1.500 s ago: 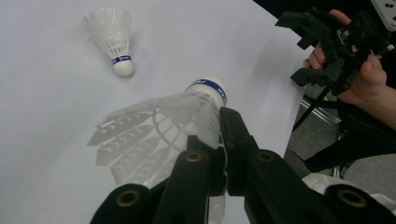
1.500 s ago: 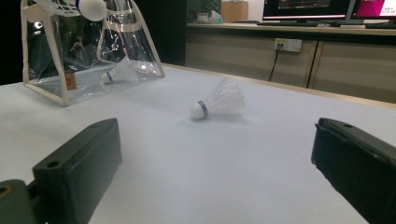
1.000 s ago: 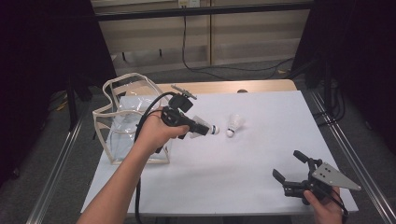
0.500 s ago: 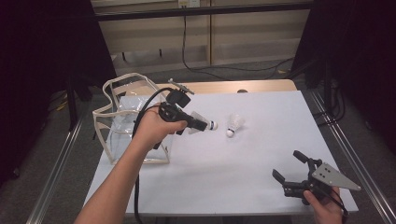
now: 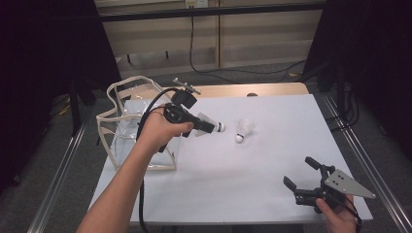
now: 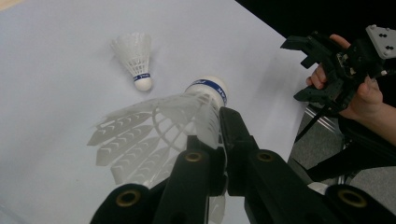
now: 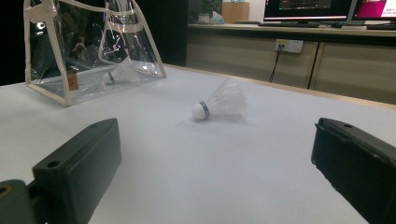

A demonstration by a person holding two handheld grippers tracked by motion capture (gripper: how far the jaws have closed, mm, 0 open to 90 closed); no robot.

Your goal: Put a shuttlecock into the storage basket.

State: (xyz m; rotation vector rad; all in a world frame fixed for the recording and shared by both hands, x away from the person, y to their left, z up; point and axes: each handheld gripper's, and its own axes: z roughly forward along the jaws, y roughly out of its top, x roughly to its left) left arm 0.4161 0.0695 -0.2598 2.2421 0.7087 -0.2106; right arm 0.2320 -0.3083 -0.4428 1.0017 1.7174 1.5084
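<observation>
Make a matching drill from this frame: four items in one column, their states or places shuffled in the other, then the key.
Items
1. left hand-held gripper
2. right hand-held gripper
3. loose shuttlecock
4. clear bag

States
A. lies on its side on the white table, untouched
B. stands at the table's left edge with a shuttlecock inside
C. jaws wide apart, nothing between them
D. shut on the feather skirt of a held shuttlecock

Pairs: 1-D, 2-C, 3-A, 4-B
</observation>
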